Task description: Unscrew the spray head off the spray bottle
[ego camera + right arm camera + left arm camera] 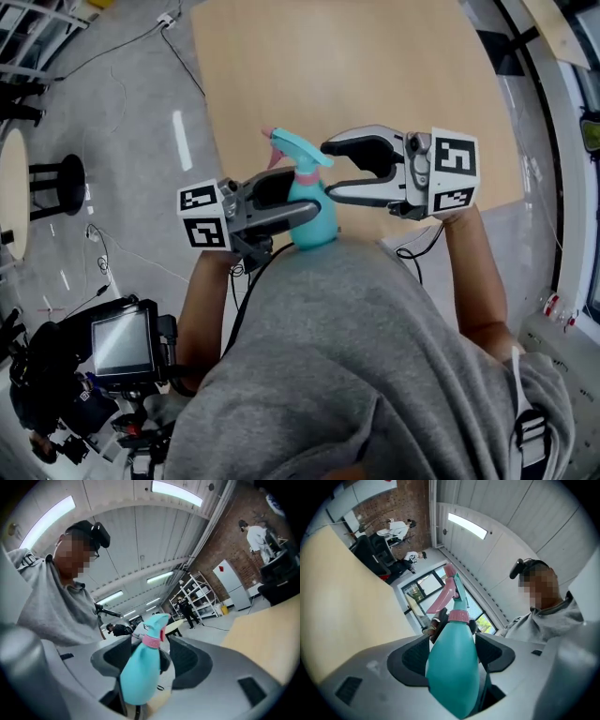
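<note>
A teal spray bottle [314, 220] with a pink collar [307, 175] and a teal spray head [292, 150] is held in the air over the near edge of the wooden table [356, 75]. My left gripper [302, 208] is shut on the bottle's body; in the left gripper view the bottle [453, 667] fills the gap between the pads. From the right, my right gripper [328, 172] stands open, its fingers above and below the collar. In the right gripper view the collar [151, 641] sits between the pads with a gap on the right side.
The table's far part is bare wood. On the grey floor to the left stand a black stool [56, 183] and loose cables [103, 262]. Equipment with a small screen [122, 342] sits at the lower left. People stand in the background of both gripper views.
</note>
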A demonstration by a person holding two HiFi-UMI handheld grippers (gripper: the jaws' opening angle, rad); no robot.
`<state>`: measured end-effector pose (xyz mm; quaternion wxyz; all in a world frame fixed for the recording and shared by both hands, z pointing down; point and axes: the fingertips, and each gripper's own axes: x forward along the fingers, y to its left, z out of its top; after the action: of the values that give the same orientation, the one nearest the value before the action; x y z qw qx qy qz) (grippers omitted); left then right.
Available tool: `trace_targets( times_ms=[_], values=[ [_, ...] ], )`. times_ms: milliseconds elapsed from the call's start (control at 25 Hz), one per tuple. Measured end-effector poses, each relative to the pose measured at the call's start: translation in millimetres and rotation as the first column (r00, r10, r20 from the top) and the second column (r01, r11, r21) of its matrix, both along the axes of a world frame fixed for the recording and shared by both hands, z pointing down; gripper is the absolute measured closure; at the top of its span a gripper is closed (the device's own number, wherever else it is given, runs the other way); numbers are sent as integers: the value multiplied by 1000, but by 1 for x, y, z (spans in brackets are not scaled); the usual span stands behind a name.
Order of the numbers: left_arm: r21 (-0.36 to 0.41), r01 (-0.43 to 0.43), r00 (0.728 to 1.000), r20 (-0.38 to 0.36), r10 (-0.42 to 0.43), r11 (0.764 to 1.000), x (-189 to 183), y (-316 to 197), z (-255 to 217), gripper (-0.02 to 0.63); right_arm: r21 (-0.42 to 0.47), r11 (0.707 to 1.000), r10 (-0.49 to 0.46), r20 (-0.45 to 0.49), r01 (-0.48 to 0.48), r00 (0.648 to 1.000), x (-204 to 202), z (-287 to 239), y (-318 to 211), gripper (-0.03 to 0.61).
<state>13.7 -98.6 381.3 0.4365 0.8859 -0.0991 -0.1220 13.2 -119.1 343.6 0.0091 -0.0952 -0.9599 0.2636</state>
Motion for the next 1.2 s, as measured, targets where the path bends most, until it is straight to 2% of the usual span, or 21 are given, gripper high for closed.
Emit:
trace_targets(
  times_ms=[80,160,240,360,480,520,560,600,680,760,840,880,920,960,1040,1120,1160,1200],
  values=[
    [-38,39,999,17,-39,999,0,-1,4,307,-78,989,125,-11,-126,992,0,-6,-6,326],
    [-42,62,997,53,-60,997,0,2,4,308,-126,964,230,-35,-233,973,-2,-12,-10,324],
    [-49,76,990,123,-70,996,3,3,5,307,-83,949,297,-96,-305,950,-8,-11,-11,324],
    [-25,70,966,250,-62,997,13,2,7,307,1,933,352,-217,-360,910,-18,-3,-14,325],
    [47,37,915,400,-52,998,20,7,15,307,47,929,359,-366,-368,858,-24,16,-13,340],
    [66,20,892,449,-47,998,22,10,20,308,81,933,353,-401,-351,846,-25,21,-9,369],
    [78,3,875,482,-41,997,24,13,26,308,105,937,344,-418,-332,840,-27,24,-4,439],
    [82,-10,869,494,-32,997,25,17,29,309,114,942,334,-420,-316,844,-29,26,2,486],
    [87,-28,886,463,-15,996,23,22,28,310,103,954,298,-388,-280,872,-32,23,10,489],
    [110,-57,920,391,9,992,22,25,20,311,96,974,226,-309,-207,924,-35,11,19,491],
    [146,-113,952,298,65,983,20,27,9,313,126,989,96,-196,-72,976,-37,-7,31,491],
    [175,-155,962,251,109,972,19,29,2,314,162,987,3,-127,17,992,-38,-19,41,491],
    [208,-204,966,203,162,957,17,32,-6,316,203,973,-103,-53,112,993,-36,-31,52,491],
    [235,-254,963,152,222,938,15,34,-14,322,235,950,-214,15,204,977,-34,-43,64,493],
    [229,-342,938,35,344,911,7,36,-26,363,277,880,-424,93,386,901,-25,-55,83,512],
    [166,-391,907,-96,410,905,-1,31,-29,423,287,802,-568,99,523,817,-19,-55,92,511],
    [138,-394,897,-160,413,909,-4,28,-28,455,280,779,-605,100,561,790,-19,-54,92,512],
    [125,-382,891,-212,401,916,-7,26,-26,473,269,769,-622,105,580,776,-20,-52,90,512]
  ],
)
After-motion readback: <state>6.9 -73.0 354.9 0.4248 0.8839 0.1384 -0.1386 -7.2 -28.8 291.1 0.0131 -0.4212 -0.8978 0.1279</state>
